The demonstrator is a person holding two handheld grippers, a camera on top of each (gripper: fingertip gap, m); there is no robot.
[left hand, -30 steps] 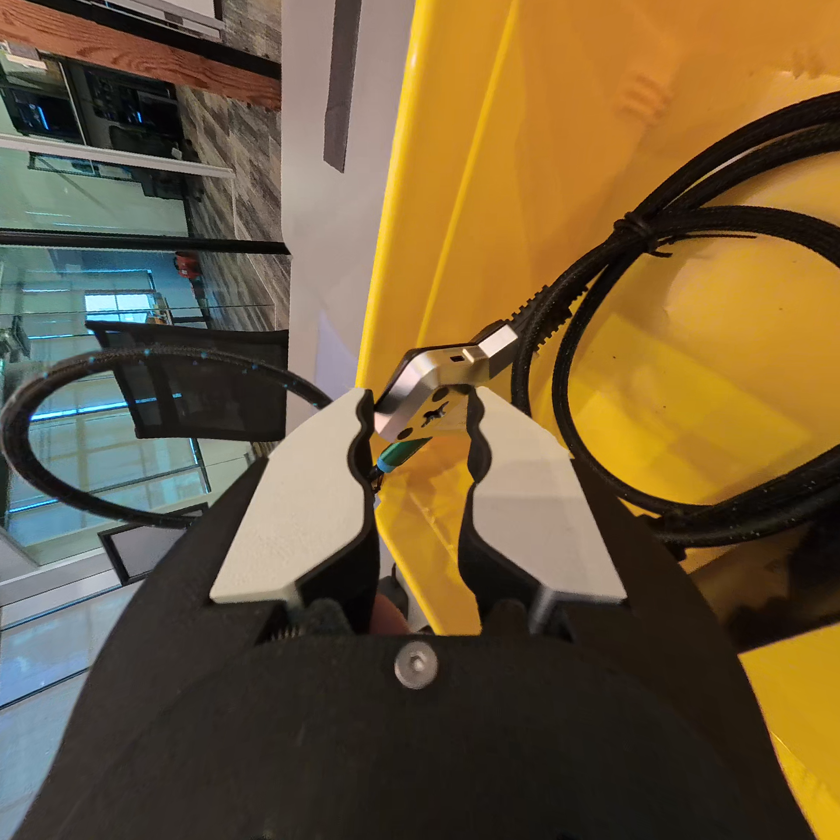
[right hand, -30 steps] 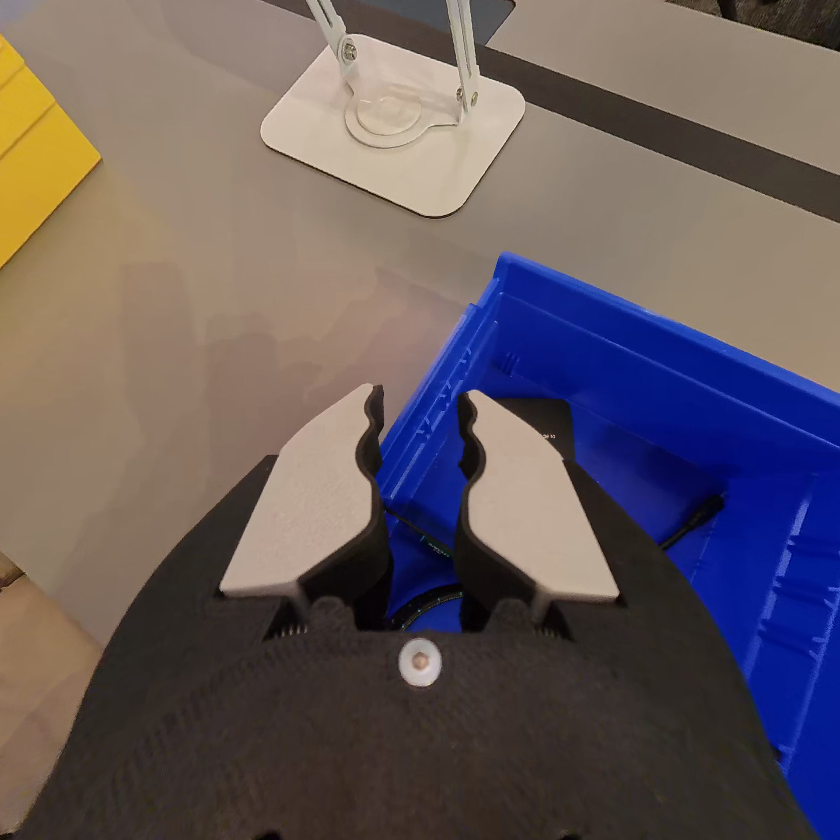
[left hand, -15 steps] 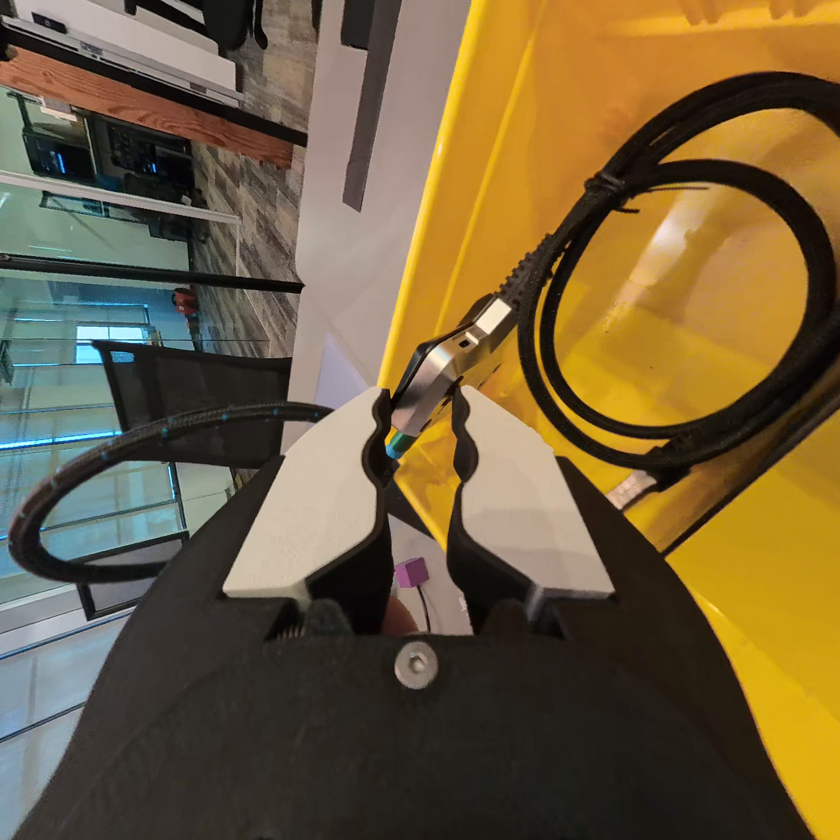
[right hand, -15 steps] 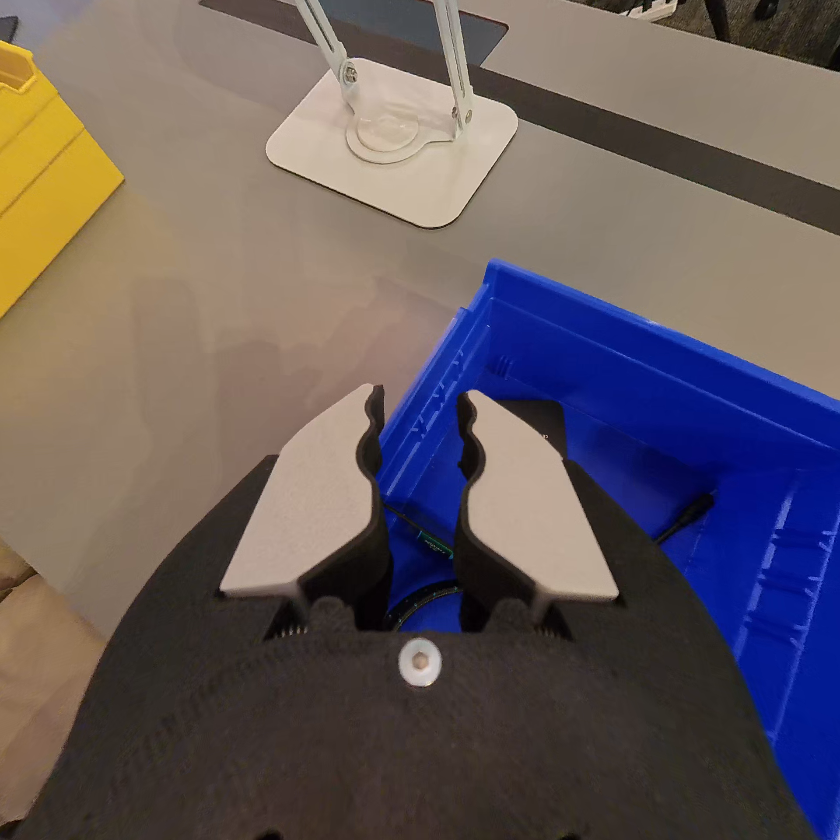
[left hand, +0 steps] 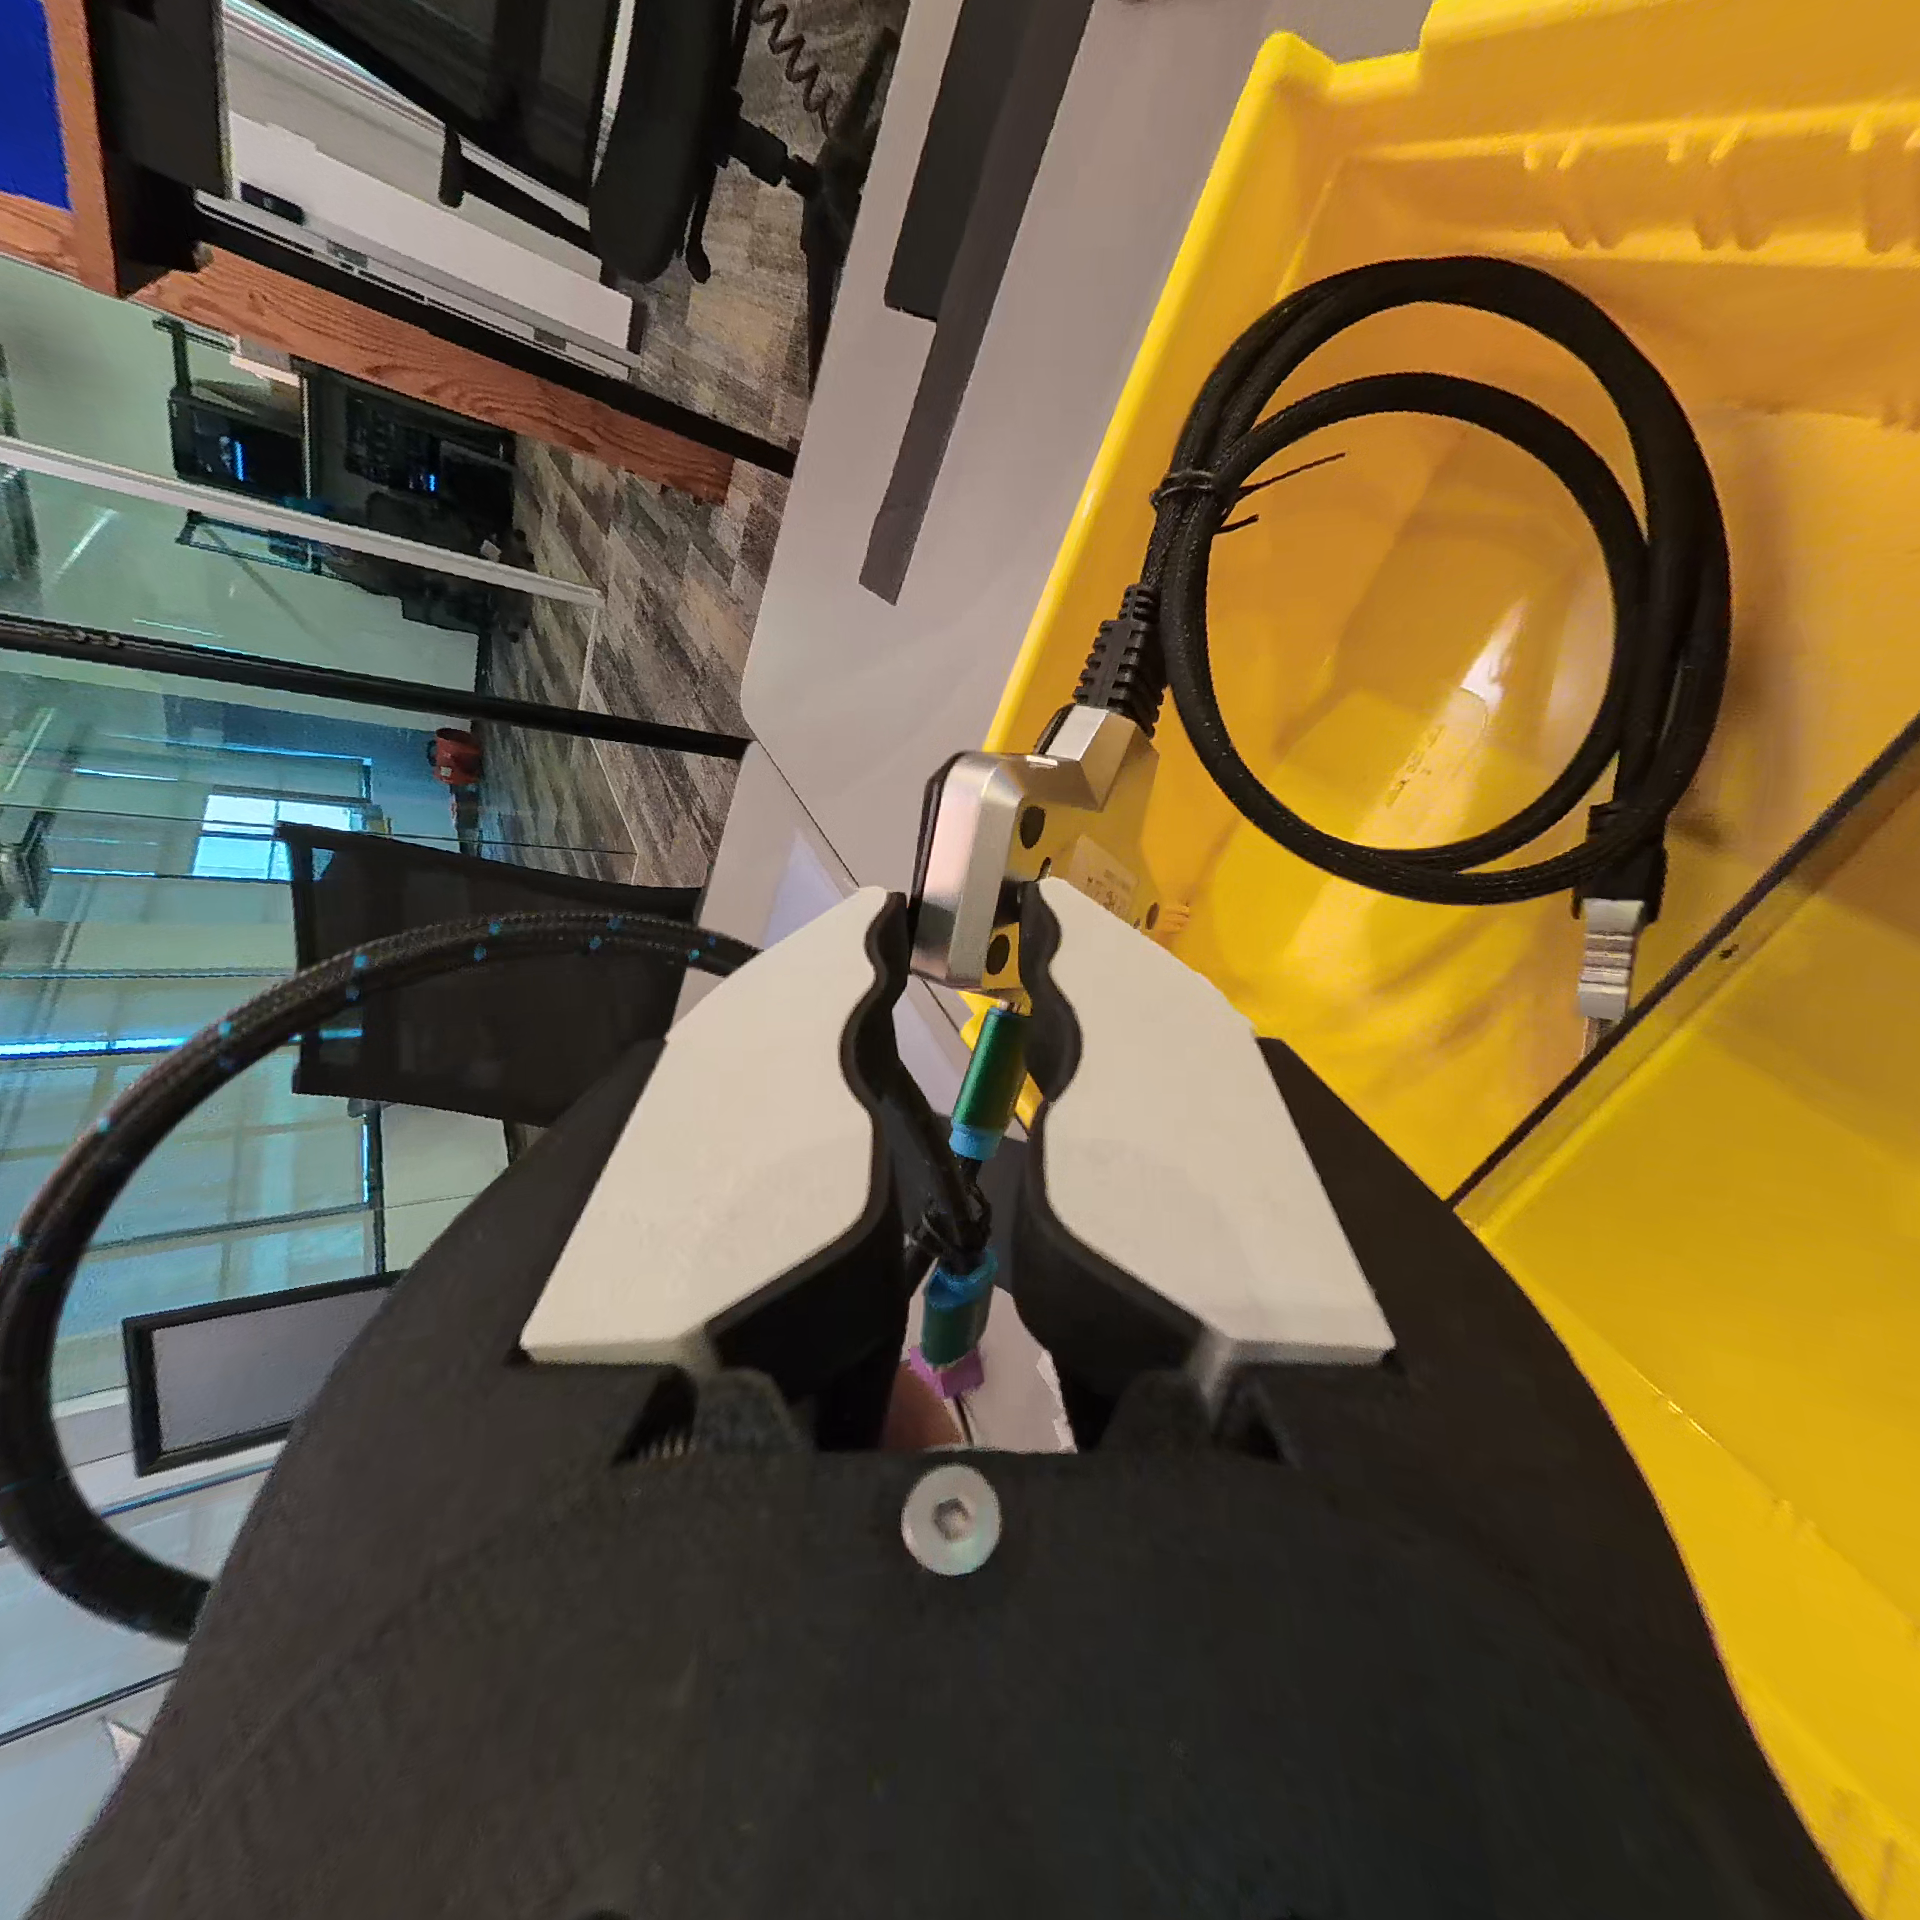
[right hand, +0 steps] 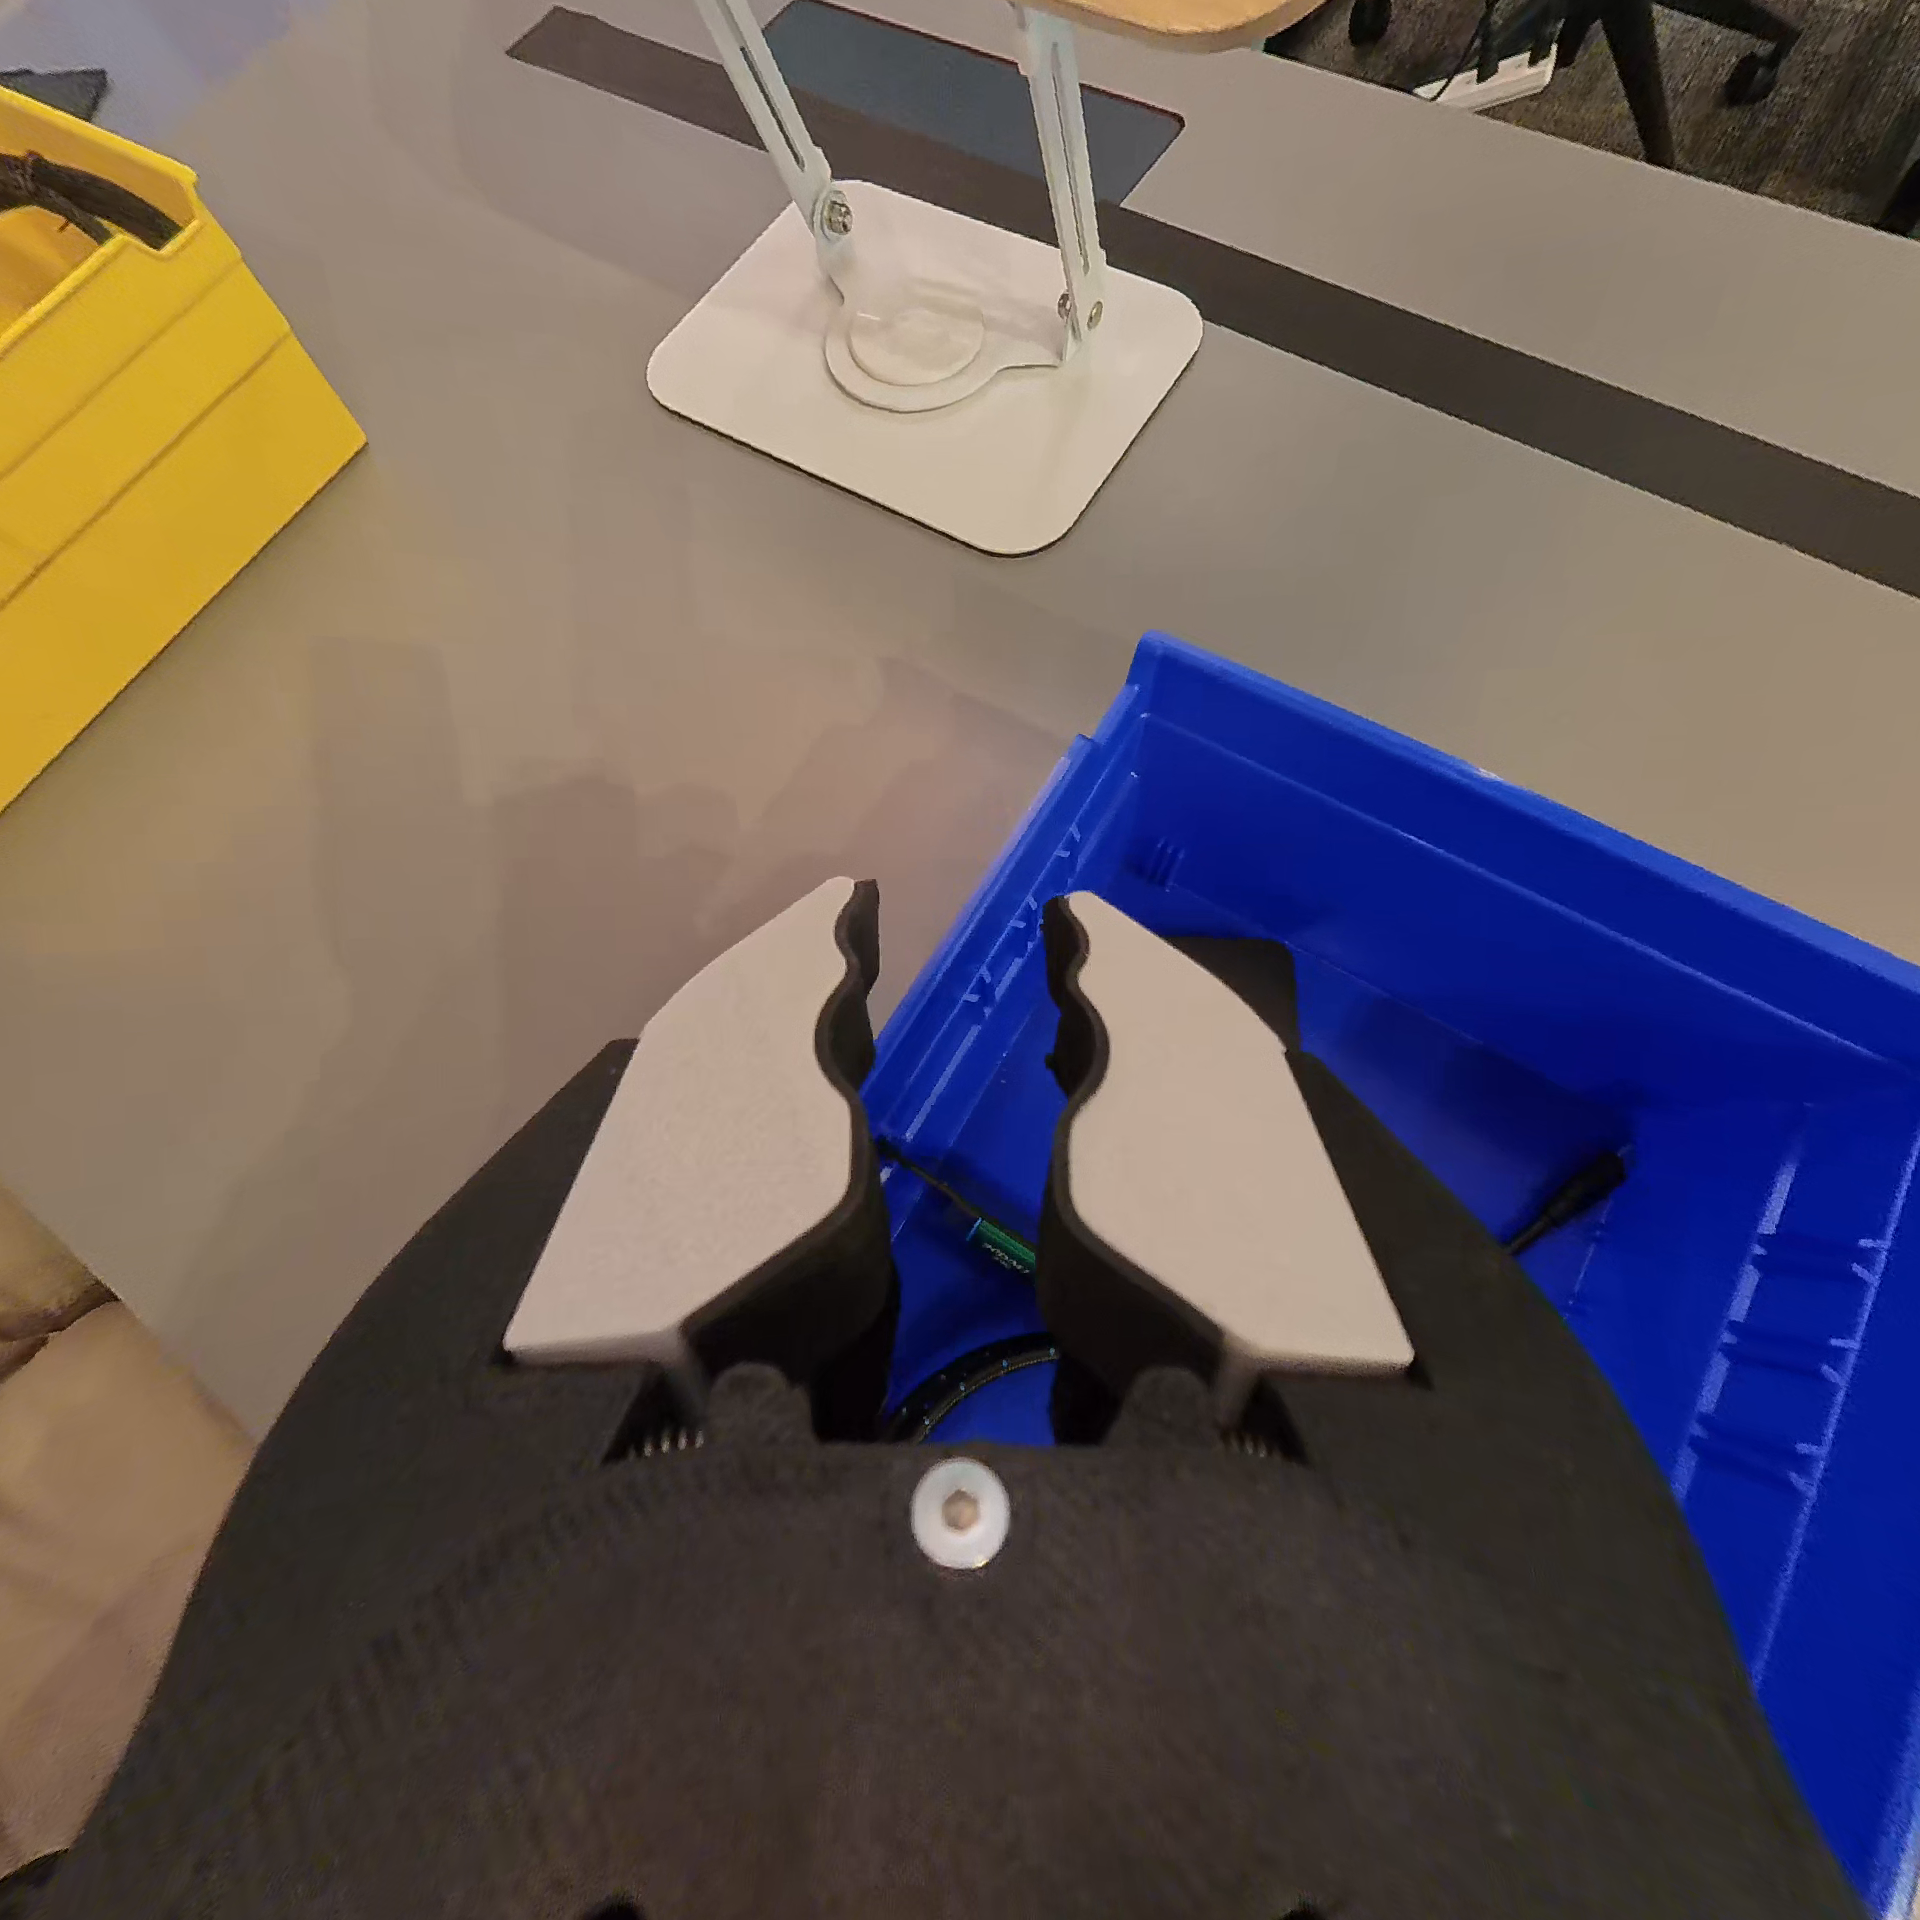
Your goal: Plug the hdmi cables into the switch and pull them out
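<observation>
My left gripper [left hand: 961, 914] is shut on a silver metal switch [left hand: 977, 842] and holds it over the edge of a yellow bin [left hand: 1558, 1299]. The switch's black braided cable [left hand: 1455, 582] lies coiled and tied inside the bin and ends in a silver plug [left hand: 1608, 956]. A green plug [left hand: 987, 1070] sits at the switch's near end, between my fingers. Its black cable with blue flecks [left hand: 156, 1101] loops out to the left. My right gripper [right hand: 958, 914] is open and empty above the near left corner of a blue bin [right hand: 1455, 831].
The blue bin holds a black box [right hand: 1247, 977], a thin black lead with a barrel plug [right hand: 1579, 1184] and a flecked cable. A white stand base [right hand: 935, 436] sits on the grey table [right hand: 416, 831] behind it. The yellow bin [right hand: 125, 436] is at the far left. The left gripper's tips are roughly 55 centimetres from the right gripper's.
My left gripper has drawn back from the yellow bin with the switch, which has turned in the grip; the whole coil now shows. My right gripper has pulled back a little and stays open.
</observation>
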